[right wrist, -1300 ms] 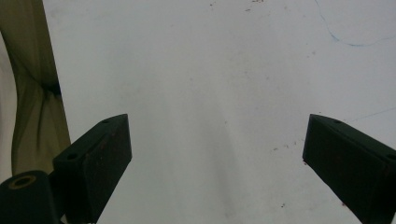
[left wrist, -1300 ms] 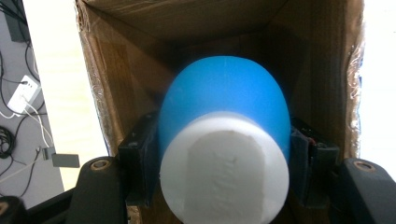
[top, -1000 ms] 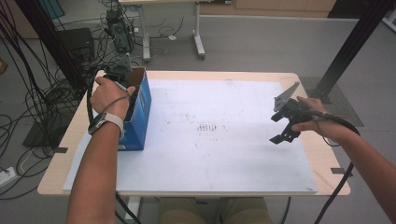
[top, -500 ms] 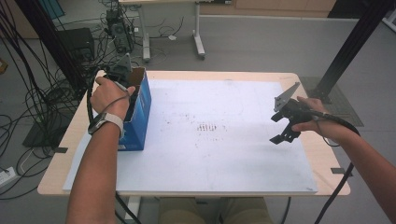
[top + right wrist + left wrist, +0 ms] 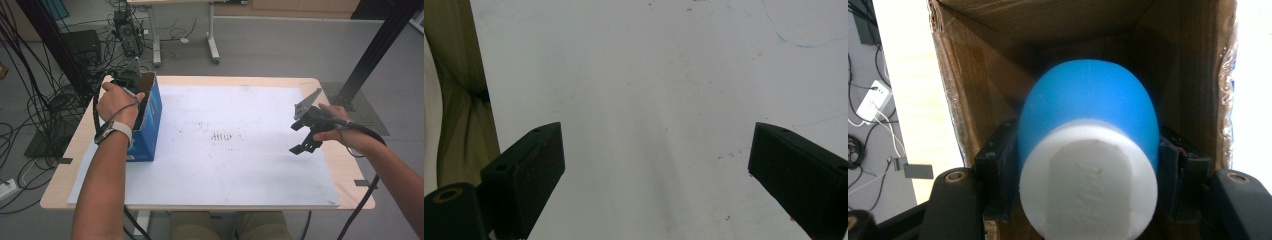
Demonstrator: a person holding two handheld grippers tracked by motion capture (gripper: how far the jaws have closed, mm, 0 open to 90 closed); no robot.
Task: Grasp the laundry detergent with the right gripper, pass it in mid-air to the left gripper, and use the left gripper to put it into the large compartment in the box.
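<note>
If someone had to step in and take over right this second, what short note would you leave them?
Left gripper: shut on the blue rounded object with a white cap, held inside the open blue cardboard box at the table's left side.
Right gripper: open, empty, over the white sheet on the wooden table.
Done: the object is gripped in the box.
Left: probably lifting it out or letting it go; I can't tell which.

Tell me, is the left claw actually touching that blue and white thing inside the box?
Touching. The left gripper view shows both pads of the left gripper pressed against the bottle's sides.
</note>
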